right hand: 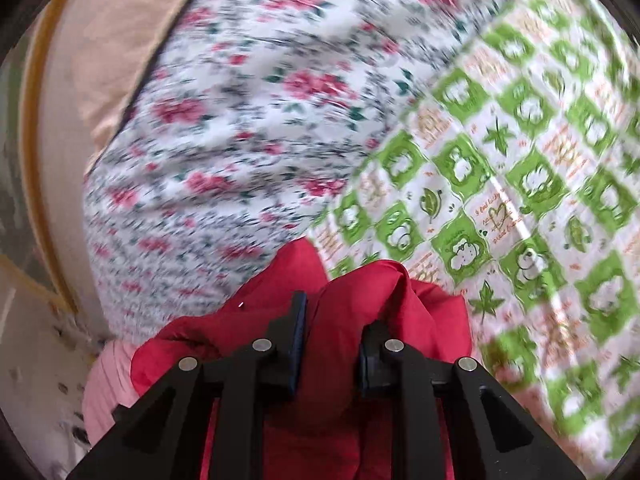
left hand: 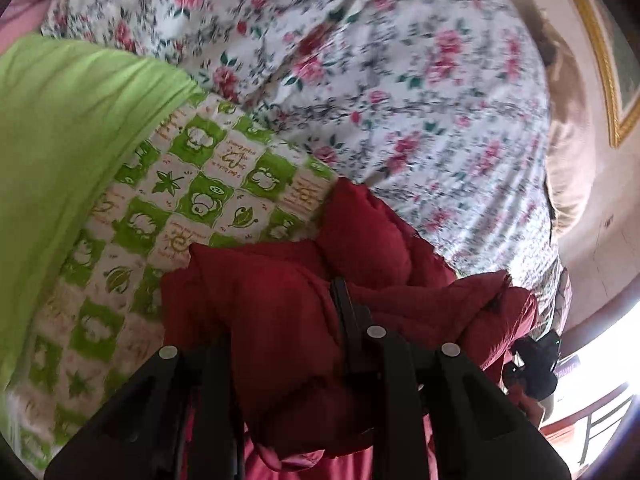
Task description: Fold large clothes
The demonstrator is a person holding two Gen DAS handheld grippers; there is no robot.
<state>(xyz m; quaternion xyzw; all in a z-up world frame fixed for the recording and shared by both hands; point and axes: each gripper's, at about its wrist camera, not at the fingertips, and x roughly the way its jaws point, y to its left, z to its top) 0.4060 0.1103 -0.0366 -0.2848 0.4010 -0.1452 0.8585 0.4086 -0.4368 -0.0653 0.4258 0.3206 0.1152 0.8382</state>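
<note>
Both grippers, left (left hand: 304, 320) and right (right hand: 332, 344), clenched on bunched red garment (left hand: 280, 280) above green-check sheet (right hand: 520, 200); no fold visible, folding mostly left.

Floral quilt (right hand: 224, 128) motion-blurred

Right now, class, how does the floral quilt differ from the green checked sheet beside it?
The floral quilt carries pink roses on white; the green checked sheet has green cartoon squares and leaves. The quilt bulges up thick and rumpled; the sheet lies flat. Both are printed bedding on white grounds, behind the red padded jacket.
</note>
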